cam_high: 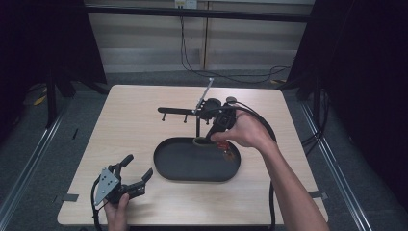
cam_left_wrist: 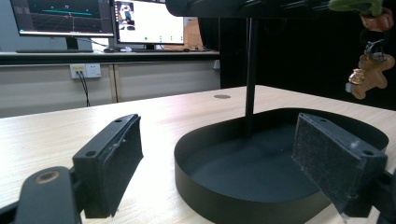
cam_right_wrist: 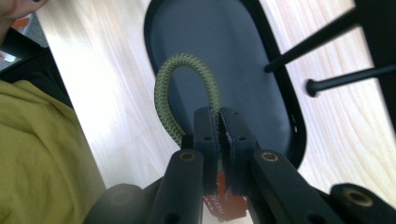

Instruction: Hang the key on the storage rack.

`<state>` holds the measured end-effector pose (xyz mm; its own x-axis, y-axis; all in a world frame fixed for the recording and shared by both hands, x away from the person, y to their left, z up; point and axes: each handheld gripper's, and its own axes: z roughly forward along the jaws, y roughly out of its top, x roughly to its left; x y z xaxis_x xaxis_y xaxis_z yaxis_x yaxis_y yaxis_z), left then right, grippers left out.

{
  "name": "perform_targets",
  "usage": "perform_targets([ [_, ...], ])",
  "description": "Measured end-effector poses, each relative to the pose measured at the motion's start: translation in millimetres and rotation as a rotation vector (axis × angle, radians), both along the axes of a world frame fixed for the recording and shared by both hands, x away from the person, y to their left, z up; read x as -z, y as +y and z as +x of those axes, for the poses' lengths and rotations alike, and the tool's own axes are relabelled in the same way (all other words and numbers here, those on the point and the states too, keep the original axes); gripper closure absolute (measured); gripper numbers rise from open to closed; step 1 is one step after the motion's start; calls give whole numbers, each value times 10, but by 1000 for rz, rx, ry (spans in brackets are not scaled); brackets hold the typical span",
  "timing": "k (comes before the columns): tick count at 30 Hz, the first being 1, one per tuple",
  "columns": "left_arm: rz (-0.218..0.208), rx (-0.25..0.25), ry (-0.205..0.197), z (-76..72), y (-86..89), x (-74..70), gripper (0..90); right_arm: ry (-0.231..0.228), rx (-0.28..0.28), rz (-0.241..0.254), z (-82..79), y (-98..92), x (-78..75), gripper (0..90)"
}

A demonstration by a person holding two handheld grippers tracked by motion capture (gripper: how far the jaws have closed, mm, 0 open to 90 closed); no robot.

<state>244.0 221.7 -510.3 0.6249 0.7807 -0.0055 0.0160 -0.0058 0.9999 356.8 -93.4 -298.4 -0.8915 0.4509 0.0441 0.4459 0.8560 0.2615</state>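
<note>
The desk [cam_high: 144, 120] carries a black oval tray [cam_high: 166, 168], taken here as the landmark. From the tray's far rim rises a thin black stand [cam_high: 197, 126] with a horizontal bar [cam_high: 175, 110] of pegs above it.

Above the tray's right end the right gripper [cam_high: 211, 137] has its jaws pressed together on a green braided cord loop [cam_right_wrist: 180, 81]. The loop arches out in front of the jaws over the tray floor. Below the jaws, small reddish-brown charms [cam_left_wrist: 369, 70] dangle from the cord, off the tray and just right of the stand as the left gripper view shows them.

The left gripper [cam_high: 137, 173] lies low on the desk just left of the tray's near end, jaws spread wide with nothing between them.

The keychain looks light. Its cord is soft and pliant, so it should bend rather than hold a shape, and the charms are likely to swing with any quick motion. The cord close to the charms seems the best place to hold, since that leaves the loop free to slip over a peg.
</note>
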Motion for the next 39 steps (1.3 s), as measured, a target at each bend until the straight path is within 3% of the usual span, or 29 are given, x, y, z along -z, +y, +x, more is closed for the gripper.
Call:
perform_targets([
  [2,2,3,1,0,2,-1,156,8,4,-20,31,-12,-16,860],
  [7,2,3,1,0,2,-1,156,-17,34,2,105,-13,-96,860],
  [12,5,5,2,0,4,-1,156,-31,30,8,129,59,-154,860],
  [19,6,7,2,0,5,-1,156,-54,60,22,232,0,-234,860],
  [27,3,5,-1,0,2,1,156,-32,64,-13,347,7,-193,860],
  [39,5,4,-2,1,4,0,156,-29,69,-24,509,14,-155,860],
])
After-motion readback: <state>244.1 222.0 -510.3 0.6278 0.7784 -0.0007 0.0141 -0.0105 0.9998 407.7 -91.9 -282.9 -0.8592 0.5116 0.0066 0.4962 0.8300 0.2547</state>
